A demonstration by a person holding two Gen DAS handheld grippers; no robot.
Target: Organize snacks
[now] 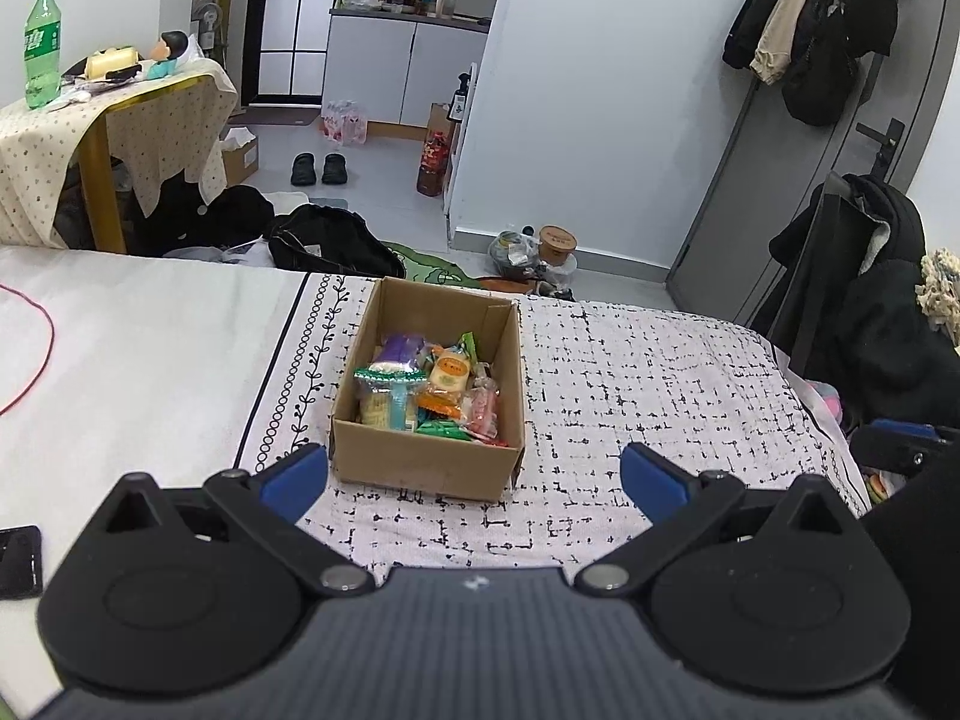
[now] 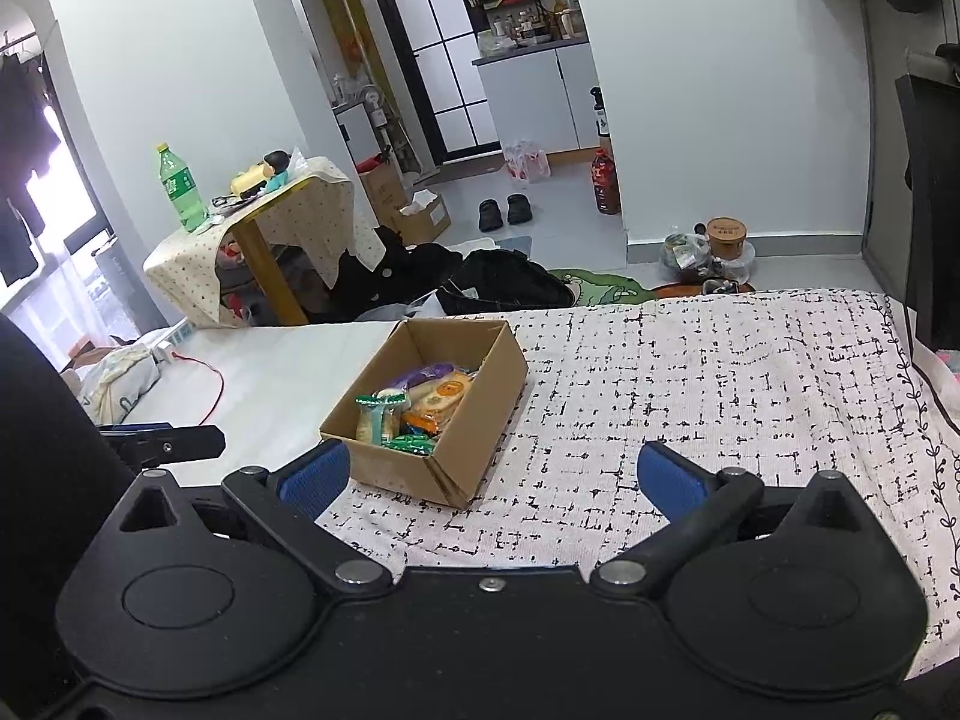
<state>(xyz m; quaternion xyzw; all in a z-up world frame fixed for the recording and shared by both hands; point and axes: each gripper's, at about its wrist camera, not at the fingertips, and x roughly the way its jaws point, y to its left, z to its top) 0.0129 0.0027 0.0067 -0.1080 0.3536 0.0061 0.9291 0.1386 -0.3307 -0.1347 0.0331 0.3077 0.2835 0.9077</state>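
An open cardboard box point(image 1: 420, 465) stands on the patterned bed cover; it also shows in the right wrist view point(image 2: 396, 474). Inside lie several wrapped snacks point(image 1: 429, 390), among them a purple pack, a green-topped pack and an orange-labelled one; they show in the right wrist view too point(image 2: 414, 408). My left gripper point(image 1: 474, 474) is open and empty, just short of the box's near wall. My right gripper point(image 2: 492, 474) is open and empty, with the box ahead and to its left.
A black phone point(image 1: 18, 561) lies on the bed at the left. A red cable point(image 1: 36, 354) runs over the white sheet. Beyond the bed's far edge are a black bag point(image 1: 330, 246), shoes, and a side table point(image 1: 120, 114) with a green bottle point(image 1: 41, 48).
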